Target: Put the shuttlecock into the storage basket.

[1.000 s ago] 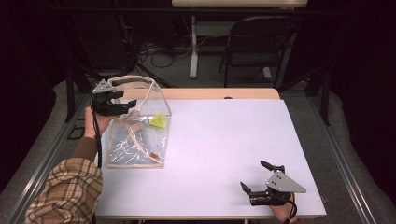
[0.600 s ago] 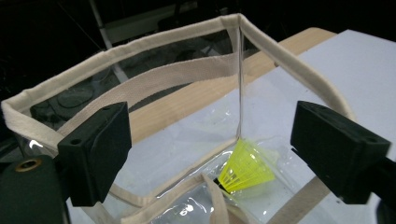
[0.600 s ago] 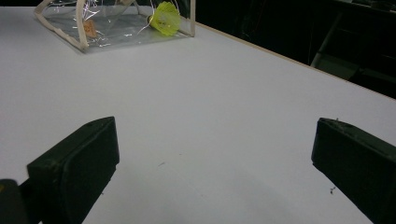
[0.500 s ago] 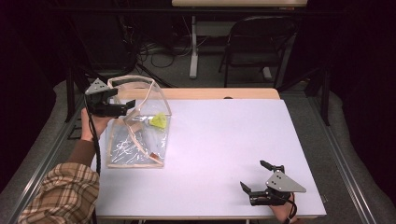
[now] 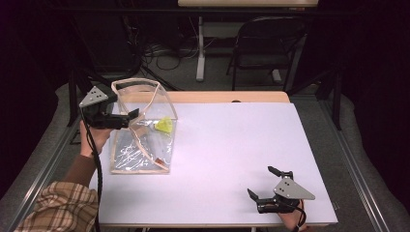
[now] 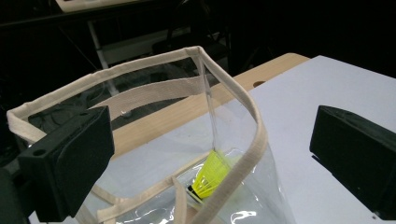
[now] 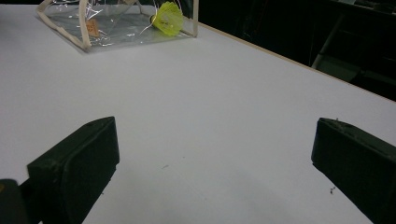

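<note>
- Bag [image 5: 142, 140]: clear plastic with cloth-trimmed rim, standing at the left of the table [image 5: 232, 159]; judged light, floppy, slick on its panels.
- Shuttlecock [image 6: 211, 176]: yellow, inside the bag at its bottom; judged featherlight and crushable.
- Left gripper [image 5: 131, 117]: jaws have just been opening, spread wide at the rim, gripping nothing.
- Right gripper [image 5: 266, 186]: spread, idle on the table.
- Hold point: the cloth rim [image 6: 252, 119], not the film.

High view down over table [image 5: 232, 145]; both gripper views low, sharing bag [image 6: 233, 112].
</note>
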Demonstrator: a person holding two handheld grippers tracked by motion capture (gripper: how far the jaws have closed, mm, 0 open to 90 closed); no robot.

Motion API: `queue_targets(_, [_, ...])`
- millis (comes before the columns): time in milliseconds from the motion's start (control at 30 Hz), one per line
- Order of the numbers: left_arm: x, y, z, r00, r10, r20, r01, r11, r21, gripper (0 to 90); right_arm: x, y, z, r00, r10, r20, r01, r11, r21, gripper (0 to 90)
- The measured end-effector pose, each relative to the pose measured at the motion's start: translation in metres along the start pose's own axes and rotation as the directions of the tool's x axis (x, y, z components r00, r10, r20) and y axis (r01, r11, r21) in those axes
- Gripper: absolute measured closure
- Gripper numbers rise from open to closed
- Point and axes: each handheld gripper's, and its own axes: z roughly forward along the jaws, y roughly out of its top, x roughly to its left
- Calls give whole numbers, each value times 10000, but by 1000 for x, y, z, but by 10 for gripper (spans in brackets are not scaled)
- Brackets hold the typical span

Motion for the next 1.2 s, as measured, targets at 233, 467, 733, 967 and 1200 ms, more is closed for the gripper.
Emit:
queue_targets(233, [-15,-6,-14,9997,147,173,-142,9994,-328,0,0,0,0,10000,6,22,-6,10000,-29,6])
queue_targets(467, [-26,-15,-24,9992,201,344,-185,9987,-479,0,0,0,-1,10000,-4,29,4,10000,-39,6])
queue_targets(733, [-41,-26,-33,9988,220,429,-195,9982,-570,0,0,0,0,10000,-7,37,7,10000,-66,5])
queue_targets(967, [-50,-37,-37,9979,228,601,-192,9980,-594,0,0,0,0,10000,-43,41,44,9999,-92,5])
queue_targets(1200, [-62,-52,-46,9965,361,754,-308,9970,-714,0,0,0,0,10000,-48,43,48,9999,-100,5])
